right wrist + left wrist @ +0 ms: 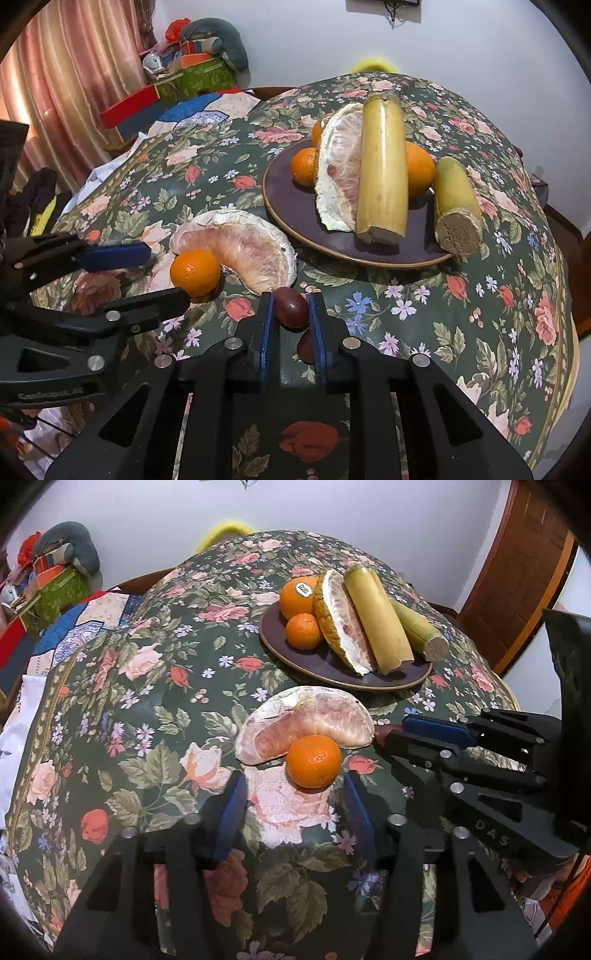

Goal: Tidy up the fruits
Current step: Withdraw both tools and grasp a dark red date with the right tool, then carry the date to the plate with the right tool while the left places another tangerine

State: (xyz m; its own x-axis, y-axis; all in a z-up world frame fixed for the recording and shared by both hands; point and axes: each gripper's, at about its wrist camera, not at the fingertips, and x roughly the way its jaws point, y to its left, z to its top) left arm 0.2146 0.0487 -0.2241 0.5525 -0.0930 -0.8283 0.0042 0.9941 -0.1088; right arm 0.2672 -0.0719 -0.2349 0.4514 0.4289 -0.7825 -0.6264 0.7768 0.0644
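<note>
The right gripper (pixel 291 314) is clamped on a small dark-red oval fruit (pixel 291 307) just above the floral tablecloth (pixel 406 314). The left gripper (pixel 295 797) sits spread wide around a small orange mandarin (pixel 314 761), which touches a peeled pink pomelo segment (pixel 306 720) near the dark purple plate (pixel 332 664).

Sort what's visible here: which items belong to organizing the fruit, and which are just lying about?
Job items: plate with oranges, pomelo wedge and sugarcane pieces; loose pomelo segment; small orange between the open left gripper's fingers; dark red fruit in the right gripper.

Lying about: gift boxes, grey cushion, folded fabric, curtain.
</note>
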